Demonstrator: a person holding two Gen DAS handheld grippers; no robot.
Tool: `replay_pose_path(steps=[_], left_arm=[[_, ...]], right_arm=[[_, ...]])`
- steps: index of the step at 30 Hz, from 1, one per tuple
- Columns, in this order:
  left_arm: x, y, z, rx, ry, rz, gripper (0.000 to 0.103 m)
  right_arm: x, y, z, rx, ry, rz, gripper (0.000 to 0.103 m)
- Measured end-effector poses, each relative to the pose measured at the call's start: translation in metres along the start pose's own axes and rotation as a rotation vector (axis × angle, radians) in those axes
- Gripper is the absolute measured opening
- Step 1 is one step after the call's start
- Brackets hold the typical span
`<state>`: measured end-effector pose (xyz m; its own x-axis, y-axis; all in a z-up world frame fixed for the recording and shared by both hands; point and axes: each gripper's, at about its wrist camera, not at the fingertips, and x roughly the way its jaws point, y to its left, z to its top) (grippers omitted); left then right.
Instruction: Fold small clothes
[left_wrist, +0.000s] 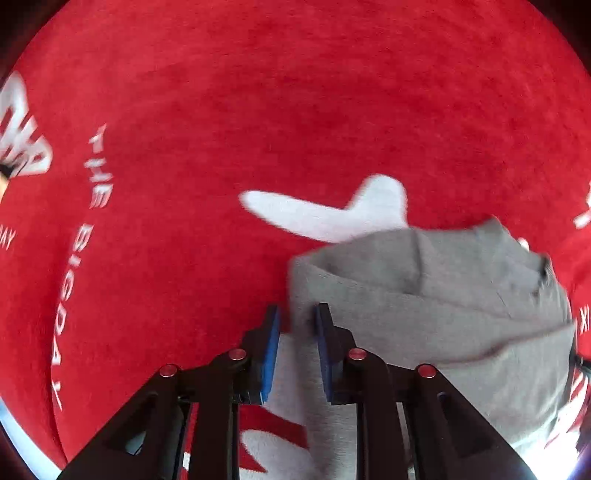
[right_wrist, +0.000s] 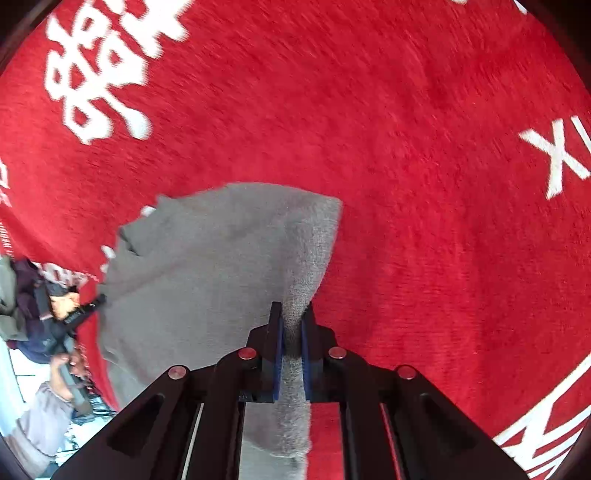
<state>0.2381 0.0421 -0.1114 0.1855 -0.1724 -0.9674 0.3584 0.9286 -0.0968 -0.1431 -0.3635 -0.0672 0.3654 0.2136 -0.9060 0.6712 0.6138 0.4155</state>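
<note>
Right wrist view first: closest to me, my right gripper is pinching a thick, ribbed edge of the grey garment, its blue pads pressed flat against the fabric on both sides. Beyond the fingertips the garment is spreading away to the left over the red carpet, lifted into a loose peak rather than lying flat. Further left of the garment, a hand is holding my other tool at the garment's far edge, and past that the carpet's white lettering is showing.

Left wrist view: my left gripper is sitting at the left edge of the garment with its jaws drawn in but still standing a little apart; grey cloth is lying between them, yet I cannot tell whether the pads are biting it. Beyond them the garment is bunching in soft layers, rumpled and uneven.

I am judging the fold as barely begun: both edges are being taken up, nothing is laid over squarely, and smoothing and every clean crease are remaining.
</note>
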Motion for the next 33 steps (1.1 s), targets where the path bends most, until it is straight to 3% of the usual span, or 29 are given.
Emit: replay_pose_path(steps=[2,4,5,6,7,8,14,17,22,33], left_arm=[[-0.003,0.003,-0.002,-0.021,-0.006,0.008,0.022],[-0.007,-0.002,-0.005,0.02,-0.002,0.049,0.022],[-0.01,-0.006,-0.008,0.046,-0.002,0.073,0.029],[-0.013,-0.009,-0.011,0.064,-0.002,0.088,0.04],[-0.017,-0.011,-0.014,0.075,0.0,0.099,0.077],[-0.021,-0.014,-0.019,0.08,0.004,0.108,0.099],[-0.04,-0.041,-0.05,0.107,0.031,0.069,0.099],[-0.048,-0.053,-0.068,0.121,0.045,0.052,0.099],[-0.056,-0.076,-0.106,0.164,0.112,0.049,0.099],[-0.067,-0.101,-0.15,0.198,0.165,0.054,0.099]], right_arm=[[0.001,-0.001,-0.002,0.018,-0.014,-0.009,0.012],[-0.001,0.002,-0.004,0.037,-0.026,-0.021,0.022],[-0.003,0.003,-0.006,0.036,-0.027,-0.039,0.024],[-0.004,0.005,-0.007,0.033,-0.028,-0.055,0.031],[-0.006,0.006,-0.008,0.032,-0.03,-0.072,0.04],[-0.009,0.009,-0.011,0.029,-0.036,-0.099,0.042],[-0.026,0.034,-0.036,-0.077,-0.054,-0.228,0.046],[-0.029,0.051,-0.051,-0.136,-0.05,-0.253,0.049],[-0.034,0.068,-0.071,-0.113,-0.044,-0.216,0.057],[-0.027,0.087,-0.123,-0.108,0.034,-0.186,0.057]])
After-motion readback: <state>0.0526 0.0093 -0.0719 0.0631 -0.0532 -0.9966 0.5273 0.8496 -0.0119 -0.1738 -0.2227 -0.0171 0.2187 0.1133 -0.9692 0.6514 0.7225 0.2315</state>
